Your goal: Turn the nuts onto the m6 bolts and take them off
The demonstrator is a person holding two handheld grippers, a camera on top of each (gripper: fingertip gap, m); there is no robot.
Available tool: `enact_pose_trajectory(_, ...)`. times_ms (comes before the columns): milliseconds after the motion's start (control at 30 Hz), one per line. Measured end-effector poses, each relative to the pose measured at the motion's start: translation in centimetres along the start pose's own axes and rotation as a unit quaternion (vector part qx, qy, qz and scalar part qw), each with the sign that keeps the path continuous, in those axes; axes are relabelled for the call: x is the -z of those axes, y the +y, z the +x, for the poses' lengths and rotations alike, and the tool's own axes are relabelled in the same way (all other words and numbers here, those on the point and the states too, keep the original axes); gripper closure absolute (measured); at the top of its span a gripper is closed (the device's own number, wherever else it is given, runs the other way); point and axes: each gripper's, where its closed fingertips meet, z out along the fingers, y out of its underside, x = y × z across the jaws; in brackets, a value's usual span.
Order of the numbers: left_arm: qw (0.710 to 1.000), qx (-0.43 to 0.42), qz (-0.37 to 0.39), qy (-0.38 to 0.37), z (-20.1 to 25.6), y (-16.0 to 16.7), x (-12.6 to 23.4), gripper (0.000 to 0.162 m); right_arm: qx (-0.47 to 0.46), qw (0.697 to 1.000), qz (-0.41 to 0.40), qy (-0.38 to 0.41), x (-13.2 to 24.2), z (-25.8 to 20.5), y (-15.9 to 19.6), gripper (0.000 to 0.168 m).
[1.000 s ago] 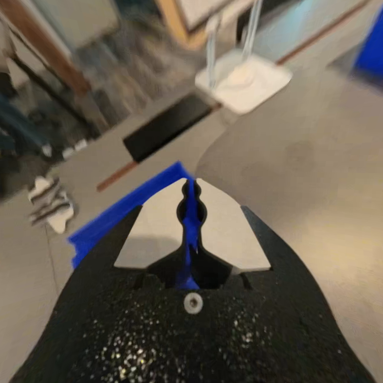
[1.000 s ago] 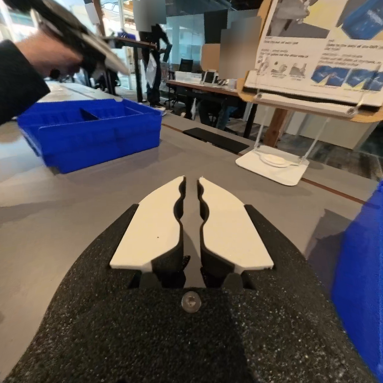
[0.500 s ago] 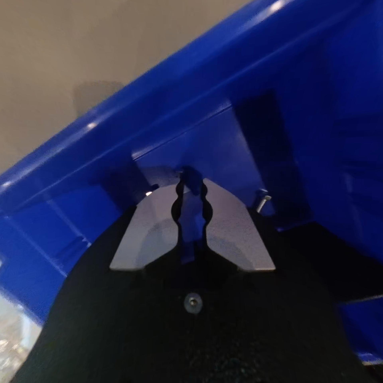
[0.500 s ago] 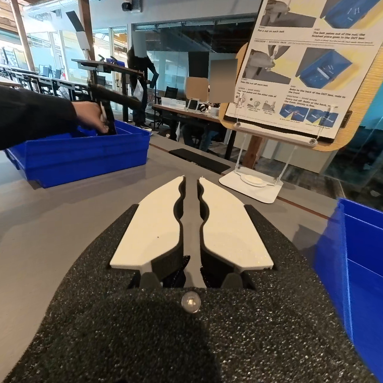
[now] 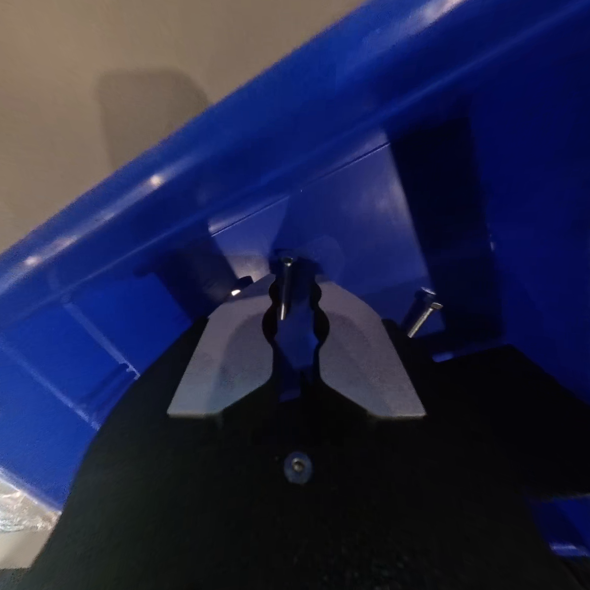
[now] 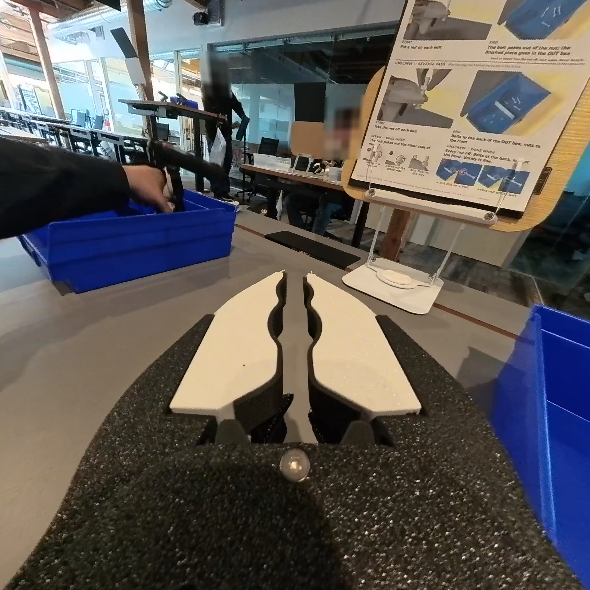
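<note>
Since half a second ago, left gripper [image 5: 291, 287] advanced onto a bolt [image 5: 285, 289] inside the blue bin [image 5: 223, 153]; jaws narrowly apart, shank parallel between them. Right gripper [image 6: 295, 277] idles, slightly parted, empty.

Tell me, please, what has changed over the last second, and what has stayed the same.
The left gripper swung from above the grey table down into the blue bin; a bolt now lies between its open fingers, not gripped. A second bolt lies to the right. The right gripper stayed over the table, slightly open and empty.
</note>
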Motion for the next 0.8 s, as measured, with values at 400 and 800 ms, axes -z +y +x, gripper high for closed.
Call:
enact_pose_trajectory(400,0.99,-0.017,0.13,-0.059,-0.4,-2.6,6.6,0.157,-0.003,1.0,0.003,-0.007,0.0,-0.3,-0.1,0.16)
enact_pose_trajectory(800,0.793,-0.547,0.186,0.194,30.6,-0.9,12.1,0.157,0.006,1.0,0.002,-0.003,-0.1,-0.4,-0.1,0.16)
